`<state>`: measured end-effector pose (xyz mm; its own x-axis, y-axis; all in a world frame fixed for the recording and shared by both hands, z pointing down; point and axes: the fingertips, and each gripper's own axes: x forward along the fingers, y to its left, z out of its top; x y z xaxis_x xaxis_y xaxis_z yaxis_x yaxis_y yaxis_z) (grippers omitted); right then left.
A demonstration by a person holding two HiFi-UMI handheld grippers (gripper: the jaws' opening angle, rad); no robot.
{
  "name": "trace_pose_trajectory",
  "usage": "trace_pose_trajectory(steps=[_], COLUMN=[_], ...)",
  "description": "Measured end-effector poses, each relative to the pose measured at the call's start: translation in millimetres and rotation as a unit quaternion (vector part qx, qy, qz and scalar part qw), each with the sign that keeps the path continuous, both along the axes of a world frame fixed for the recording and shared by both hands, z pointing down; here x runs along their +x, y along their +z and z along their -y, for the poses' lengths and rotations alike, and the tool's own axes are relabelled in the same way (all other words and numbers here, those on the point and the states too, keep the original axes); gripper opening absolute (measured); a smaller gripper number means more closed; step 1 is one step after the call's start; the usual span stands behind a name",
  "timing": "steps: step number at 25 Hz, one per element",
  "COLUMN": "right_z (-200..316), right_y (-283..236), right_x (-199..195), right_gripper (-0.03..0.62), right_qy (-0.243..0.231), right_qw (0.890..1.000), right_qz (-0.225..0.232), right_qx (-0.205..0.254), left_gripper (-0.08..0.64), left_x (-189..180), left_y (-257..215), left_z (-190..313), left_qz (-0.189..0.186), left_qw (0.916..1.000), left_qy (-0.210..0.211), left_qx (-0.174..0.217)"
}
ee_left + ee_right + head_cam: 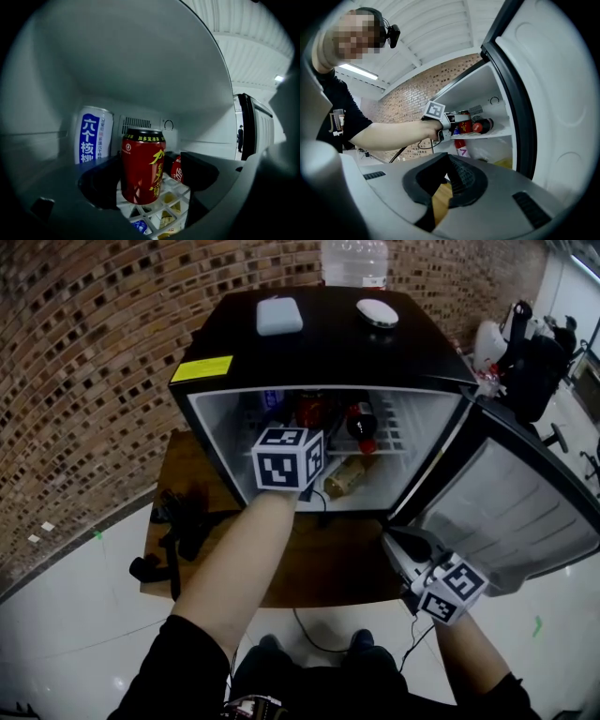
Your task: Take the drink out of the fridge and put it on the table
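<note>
Head view steeply down from above the open fridge, left gripper view close inside it, facing the red can, right gripper view low outside the door, sharing that can

A brick wall is seen at the back and left, met below by a glossy white floor. A wooden table is set against the wall. Overhead, a white ribbed ceiling is lit by a strip light.
</note>
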<state>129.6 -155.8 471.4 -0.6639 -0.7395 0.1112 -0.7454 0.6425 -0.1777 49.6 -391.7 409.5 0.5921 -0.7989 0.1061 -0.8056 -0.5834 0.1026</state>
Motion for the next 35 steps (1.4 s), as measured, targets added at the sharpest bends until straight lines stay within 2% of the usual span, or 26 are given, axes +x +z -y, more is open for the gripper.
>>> trace_pose_trajectory(steps=[3, 7, 10, 12, 21, 24, 29, 32, 35], right_z=[-2, -5, -4, -2, 6, 6, 8, 9, 8], right_y=[4, 7, 10, 11, 23, 25, 24, 27, 32], right_x=[1, 2, 7, 9, 4, 0, -1, -2, -4], right_gripper=[0.017, 0.017, 0.017, 0.017, 0.017, 0.017, 0.017, 0.017, 0.017], right_qy=[-0.005, -0.011, -0.008, -0.007, -0.015, -0.02, -0.024, -0.027, -0.033], right_qw=[1.0, 1.0, 1.0, 1.0, 1.0, 1.0, 1.0, 1.0, 0.999], right_qz=[0.001, -0.002, -0.002, -0.003, 0.002, 0.002, 0.003, 0.004, -0.002], right_qx=[-0.005, -0.01, -0.011, -0.011, -0.015, -0.015, -0.006, 0.0, 0.009], left_gripper=[0.376, 0.374, 0.373, 0.309, 0.305, 0.305, 0.307, 0.308, 0.308], left_x=[4, 1, -1, -1, -3, -5, -17, -21, -23], left_y=[4, 0, 0, 1, -1, -2, -15, -26, -17], left_z=[6, 16, 21, 22, 10, -3, -42, -81, -125], left_qz=[0.015, 0.005, 0.015, 0.024, 0.054, 0.06, 0.032, 0.022, 0.037], left_qw=[0.9998, 0.9997, 0.9993, 0.999, 0.9976, 0.9967, 0.9958, 0.9912, 0.985], left_qy=[-0.008, -0.022, -0.031, -0.029, 0.003, 0.015, 0.044, 0.082, 0.12], left_qx=[0.009, 0.012, 0.018, 0.024, 0.043, 0.052, 0.073, 0.101, 0.118])
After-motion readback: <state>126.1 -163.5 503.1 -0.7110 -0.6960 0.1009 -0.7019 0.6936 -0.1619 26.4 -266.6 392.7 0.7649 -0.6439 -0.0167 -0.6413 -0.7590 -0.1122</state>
